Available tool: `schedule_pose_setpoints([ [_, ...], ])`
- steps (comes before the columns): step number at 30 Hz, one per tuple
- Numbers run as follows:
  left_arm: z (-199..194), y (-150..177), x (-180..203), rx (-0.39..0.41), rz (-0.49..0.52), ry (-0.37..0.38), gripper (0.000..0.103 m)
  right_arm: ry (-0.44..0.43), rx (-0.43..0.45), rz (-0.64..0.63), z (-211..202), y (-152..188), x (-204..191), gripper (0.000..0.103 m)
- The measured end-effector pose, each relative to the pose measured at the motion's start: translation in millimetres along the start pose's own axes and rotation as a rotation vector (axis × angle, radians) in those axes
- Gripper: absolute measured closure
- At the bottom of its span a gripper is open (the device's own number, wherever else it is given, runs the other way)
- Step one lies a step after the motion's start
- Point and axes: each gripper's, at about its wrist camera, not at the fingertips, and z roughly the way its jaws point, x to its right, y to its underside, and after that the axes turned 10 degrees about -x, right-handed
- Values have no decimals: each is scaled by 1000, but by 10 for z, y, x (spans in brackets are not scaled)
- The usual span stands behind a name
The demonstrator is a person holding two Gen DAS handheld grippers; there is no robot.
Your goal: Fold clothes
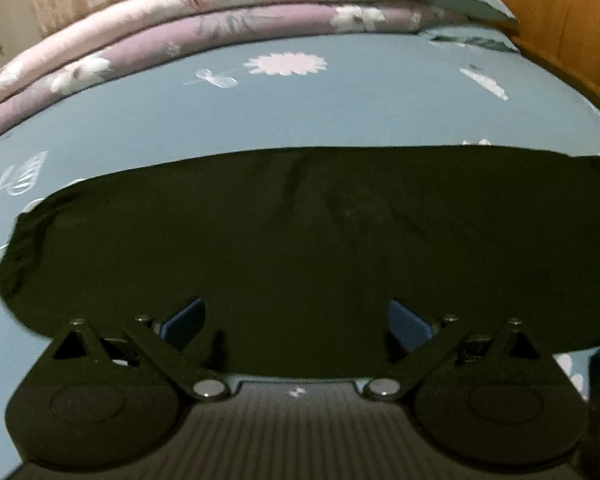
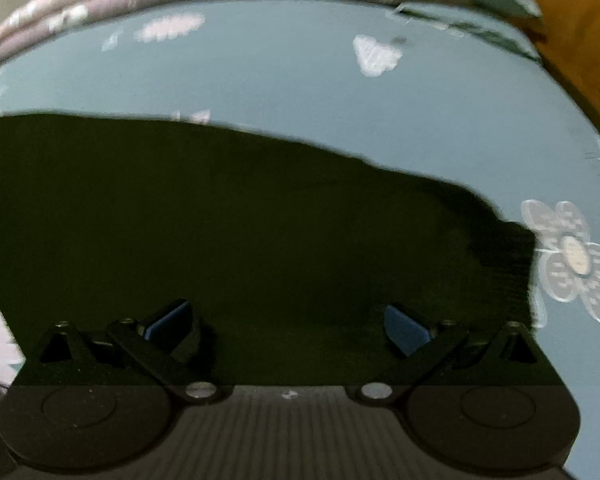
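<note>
Cloth (image 1: 320,240), dark and flat, lies spread on the bed (image 1: 340,112) under both tools. Left hand-held gripper (image 1: 296,320) hangs over its near edge, jaws wide apart, holding nothing. Right hand-held gripper (image 2: 288,324) hangs over the cloth's right part, also wide apart and empty. Quilt (image 1: 220,12) lies folded beyond.

Ahead of you the blue bedsheet (image 1: 340,112) lies flat and unobstructed from 10 to 2 o'clock, beyond the dark garment (image 1: 300,240) spread low across it. At 12 o'clock a stack of folded quilts (image 1: 204,20) rises and closes that side. At 1 to 2 o'clock a pillow (image 1: 464,0) and the wooden bed frame (image 1: 560,20) bar passage.
</note>
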Motion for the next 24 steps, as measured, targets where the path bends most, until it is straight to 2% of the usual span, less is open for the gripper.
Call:
schedule_pose_setpoints([
  [3, -194, 134, 5, 21, -16, -4, 5, 36, 56, 37, -345, 155, 94, 0],
  [7, -357, 251, 79, 32, -29, 41, 5, 83, 92, 106, -662, 475, 214, 0],
  [10, -417, 277, 208, 29, -5, 76, 5, 68, 73, 164, -701, 758, 276, 0],
  [17, -635, 239, 674, 67, 123, 135, 5, 56, 13, 248, -640, 1384, 303, 0],
  [21, -734, 248, 946, 78, 177, 153, 5, 52, 30, 304, -736, 1659, 465, 0],
  [24, -778, 257, 1135, 76, 201, 153, 5, 9, 71, 386, -761, 1853, 685, 0],
])
